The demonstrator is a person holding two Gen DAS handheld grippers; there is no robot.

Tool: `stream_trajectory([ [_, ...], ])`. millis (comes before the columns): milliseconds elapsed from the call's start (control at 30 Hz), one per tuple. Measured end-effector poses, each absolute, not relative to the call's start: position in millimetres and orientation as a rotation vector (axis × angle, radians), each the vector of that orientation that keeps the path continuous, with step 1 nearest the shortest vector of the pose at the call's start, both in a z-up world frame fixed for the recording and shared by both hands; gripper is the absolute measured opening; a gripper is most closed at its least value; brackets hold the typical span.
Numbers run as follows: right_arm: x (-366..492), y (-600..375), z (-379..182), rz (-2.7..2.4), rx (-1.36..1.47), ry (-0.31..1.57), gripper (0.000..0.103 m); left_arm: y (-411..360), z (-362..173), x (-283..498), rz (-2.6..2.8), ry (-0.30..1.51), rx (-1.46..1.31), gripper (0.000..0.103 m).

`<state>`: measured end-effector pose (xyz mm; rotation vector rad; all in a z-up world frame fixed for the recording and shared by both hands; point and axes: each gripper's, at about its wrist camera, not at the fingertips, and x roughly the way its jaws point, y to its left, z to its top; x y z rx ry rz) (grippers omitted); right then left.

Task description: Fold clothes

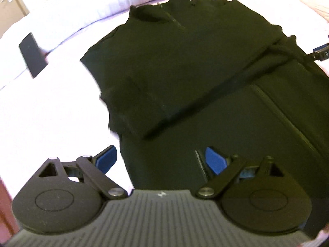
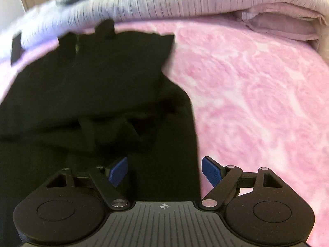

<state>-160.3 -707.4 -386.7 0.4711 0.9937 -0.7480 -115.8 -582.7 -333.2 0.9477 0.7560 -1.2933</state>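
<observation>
A black zip-neck top [image 1: 185, 65] lies flat on the pink bed cover [image 2: 257, 94], collar toward the far side. Both sleeves are folded in across its body. My left gripper [image 1: 160, 158] hovers over the garment's near left edge, its blue pads [image 1: 107, 158] wide apart with nothing between them. In the right wrist view the same top [image 2: 92, 86] fills the left half, with a crumpled sleeve end in the middle. My right gripper [image 2: 164, 171] stands open over the garment's near right edge, one pad over black cloth and one over the pink cover. The right gripper's tip [image 1: 320, 54] shows at the left view's right edge.
A black phone [image 1: 33, 54] lies on the cover to the left of the top. A ribbed pale blanket [image 2: 164, 0] and a pillow [image 2: 281, 25] are heaped along the far side of the bed. Wooden furniture [image 1: 8, 6] stands beyond the far left corner.
</observation>
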Motion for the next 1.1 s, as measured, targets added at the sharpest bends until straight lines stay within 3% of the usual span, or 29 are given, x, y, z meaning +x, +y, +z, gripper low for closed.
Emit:
stream_trajectory([
  [167, -191.6, -679.3, -363.8, -0.667, 0.502, 0.936, 0.081, -537.7, -321.8, -152.2, -1.285, 0.750, 0.979, 0.091],
  [433, -238.4, -555.9, -344.5, -0.340, 0.161, 1.060, 0.081, -435.4, -335.8, -221.9, -1.476, 0.681, 1.117, 0.091],
  [667, -269.8, -465.9, -361.1, -0.168, -0.100, 1.097, 0.081, -364.8, -379.8, -265.5, -1.556, 0.366, 1.390, 0.087],
  [867, -283.0, -432.6, -383.6, -0.124, -0.246, 1.112, 0.081, -339.8, -402.3, -275.6, -1.519, 0.032, 1.520, 0.094],
  [1000, -285.5, -422.5, -406.5, -0.073, -0.378, 1.103, 0.081, -349.0, -411.1, -265.6, -1.443, -0.076, 1.538, 0.094],
  [1067, -287.0, -422.6, -414.5, -0.031, -0.447, 1.068, 0.081, -352.4, -416.9, -260.9, -1.386, -0.137, 1.542, 0.090],
  [1100, -289.6, -421.3, -416.8, -0.014, -0.480, 1.053, 0.081, -359.7, -417.5, -258.2, -1.354, -0.158, 1.547, 0.082],
])
